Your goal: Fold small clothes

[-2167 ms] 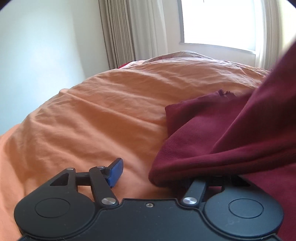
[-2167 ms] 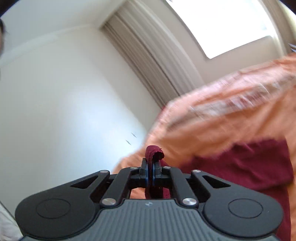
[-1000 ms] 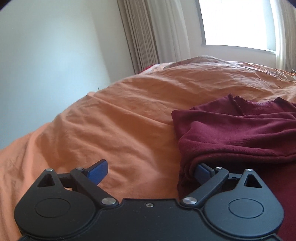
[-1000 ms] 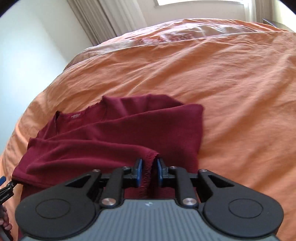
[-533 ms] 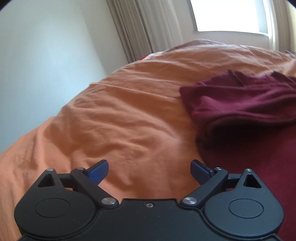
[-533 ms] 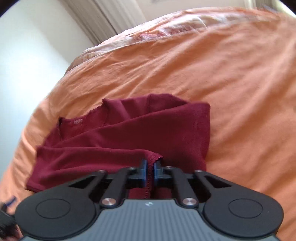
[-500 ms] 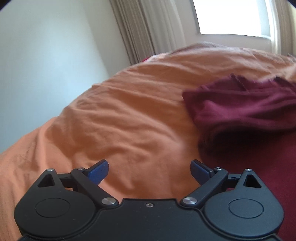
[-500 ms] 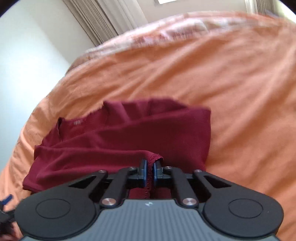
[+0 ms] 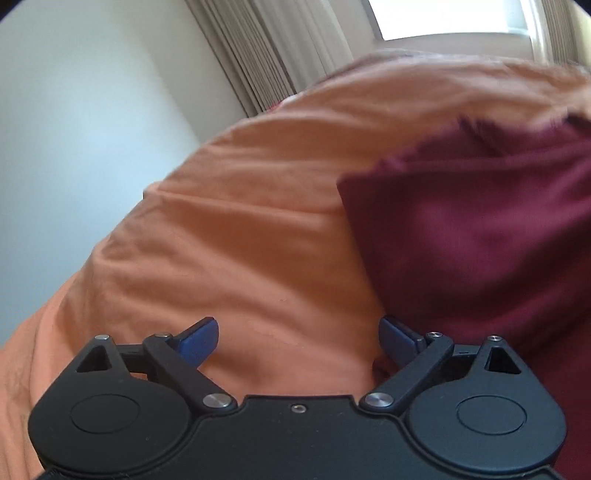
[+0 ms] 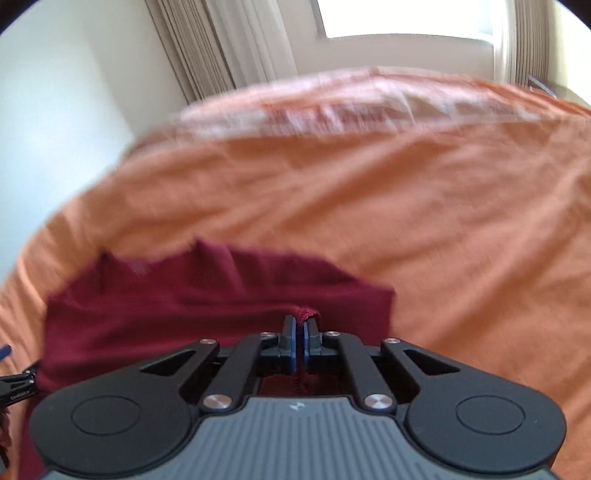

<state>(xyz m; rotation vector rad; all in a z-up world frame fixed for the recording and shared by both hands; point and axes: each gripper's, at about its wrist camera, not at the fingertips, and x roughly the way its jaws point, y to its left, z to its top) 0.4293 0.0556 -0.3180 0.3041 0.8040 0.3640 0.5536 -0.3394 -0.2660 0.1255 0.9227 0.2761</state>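
A dark red garment (image 9: 480,236) lies partly folded on the orange bed cover (image 9: 240,229), filling the right side of the left wrist view. My left gripper (image 9: 299,338) stands open just left of the garment's edge, with only bed cover between its blue pads (image 9: 197,339). In the right wrist view the same dark red garment (image 10: 177,306) spreads ahead and to the left. My right gripper (image 10: 299,328) is shut on a hemmed edge of it, and a small bunch of cloth sticks up between the fingertips.
The orange bed cover (image 10: 424,206) stretches far ahead and to the right. A pale wall (image 9: 74,129), curtains (image 9: 266,51) and a bright window (image 10: 406,18) stand behind the bed. The left gripper's tip (image 10: 11,369) shows at the right wrist view's left edge.
The left gripper let go of the garment's folded edge and drew back to the left, then came closer again. The right gripper stayed shut on the hem and tilted up; both views are blurred.
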